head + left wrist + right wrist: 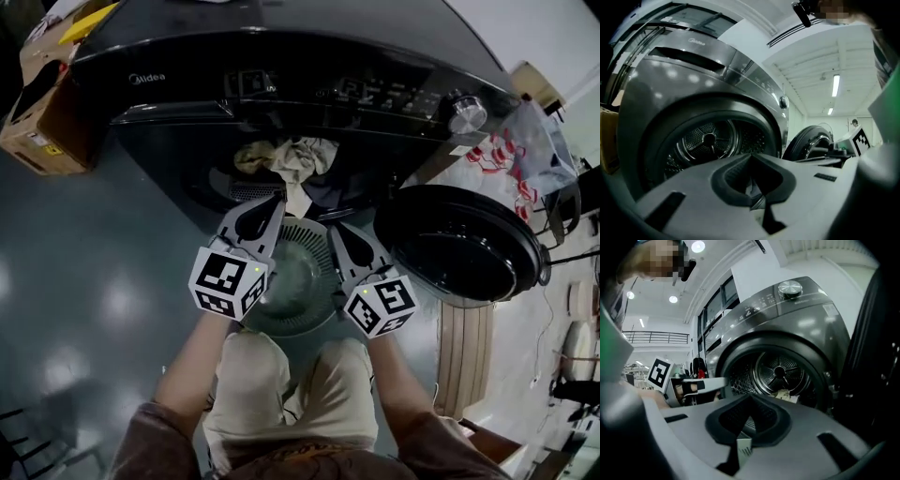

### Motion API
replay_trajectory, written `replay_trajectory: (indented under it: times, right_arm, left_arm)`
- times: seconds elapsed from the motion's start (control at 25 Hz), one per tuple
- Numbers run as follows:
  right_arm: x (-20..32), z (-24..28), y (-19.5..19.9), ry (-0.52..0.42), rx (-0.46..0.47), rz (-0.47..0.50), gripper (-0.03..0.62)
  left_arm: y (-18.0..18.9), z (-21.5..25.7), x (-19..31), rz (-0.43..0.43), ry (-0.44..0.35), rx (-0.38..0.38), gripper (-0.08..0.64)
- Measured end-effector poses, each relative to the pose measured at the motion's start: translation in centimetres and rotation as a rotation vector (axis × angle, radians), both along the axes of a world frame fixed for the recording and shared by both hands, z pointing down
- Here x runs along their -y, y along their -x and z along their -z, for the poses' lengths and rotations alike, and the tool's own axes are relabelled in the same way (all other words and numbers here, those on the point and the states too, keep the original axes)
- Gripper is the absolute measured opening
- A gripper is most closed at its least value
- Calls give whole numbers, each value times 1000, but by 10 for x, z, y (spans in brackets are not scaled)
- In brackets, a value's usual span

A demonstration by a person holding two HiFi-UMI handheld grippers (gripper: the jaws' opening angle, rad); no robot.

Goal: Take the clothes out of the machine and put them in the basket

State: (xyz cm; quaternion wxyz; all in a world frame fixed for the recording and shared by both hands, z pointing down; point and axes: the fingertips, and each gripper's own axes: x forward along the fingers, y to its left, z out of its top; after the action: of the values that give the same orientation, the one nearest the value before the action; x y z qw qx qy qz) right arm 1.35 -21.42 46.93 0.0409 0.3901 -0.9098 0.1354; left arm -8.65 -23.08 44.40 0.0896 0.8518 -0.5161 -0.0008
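Left hand-held gripper (272,202) and right hand-held gripper (337,230) are both clenched, holding no garment, over the basket (314,236). At twelve o'clock, the clothes (291,159) spill from the open machine (309,56). The reach is likely in hand; next, open the jaws and pinch a garment.

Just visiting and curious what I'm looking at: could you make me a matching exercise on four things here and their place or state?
Things:
1. clothes
2. machine door
3. basket
4. cardboard box

Place or state:
A. swung open
B. empty, in front of the machine
C. piled in the machine's opening
D. at the machine's left in the head view

Pairs: 1-C, 2-A, 3-B, 4-D.
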Motion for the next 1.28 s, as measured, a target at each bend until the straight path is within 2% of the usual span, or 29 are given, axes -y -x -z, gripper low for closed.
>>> replay_trajectory:
  times: [0.24, 0.48, 0.72, 1.08, 1.2, 1.28]
  right_arm:
    - [0, -47, -8, -61, 25, -1, -5]
    - [-12, -62, -13, -118, 42, 19, -5]
    - [-22, -60, -23, -166, 48, 33, -5]
    - [-25, -63, -34, -174, 11, 81, -5]
    - [-24, -65, -37, -168, 30, 68, -5]
    - [-24, -65, -38, -163, 50, 57, -5]
  left_arm:
    - [-9, -41, 0, 6, -31, -41, 6]
    - [-15, -49, -9, 42, -62, -100, 6]
    - [-28, -57, -24, 47, -61, -51, 6]
    - [-24, -55, -35, 69, -62, -23, 6]
    - [-26, -60, -37, 76, -65, -4, 6]
    - [-26, -63, -36, 82, -67, 9, 44]
